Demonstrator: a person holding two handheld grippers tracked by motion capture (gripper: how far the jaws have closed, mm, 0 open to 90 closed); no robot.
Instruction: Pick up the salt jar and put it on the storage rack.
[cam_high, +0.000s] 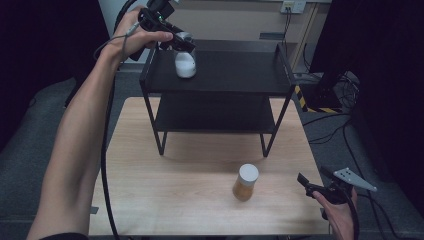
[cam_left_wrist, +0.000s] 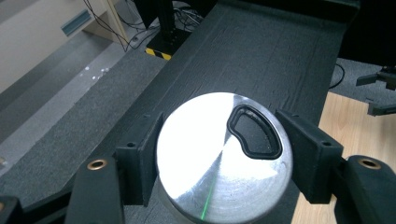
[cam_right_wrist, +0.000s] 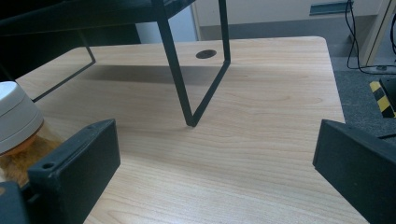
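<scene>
White container (cam_high: 185, 65) with silver lid (cam_left_wrist: 224, 156): upright on top level of black shelf (cam_high: 225, 75), near its left end. Clamped at both sides by jaws of left gripper (cam_high: 183, 46), held from above.
Jar with white cap (cam_high: 245, 182), amber contents: standing on wooden table (cam_high: 200, 200), in front of shelf.
Right gripper (cam_high: 312, 186): at table's right edge, jaws spread wide, nothing between them.

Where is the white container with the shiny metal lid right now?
The white container sits on the black shelf's top tier, toward its left end in the high view, clamped in the left gripper.
</scene>
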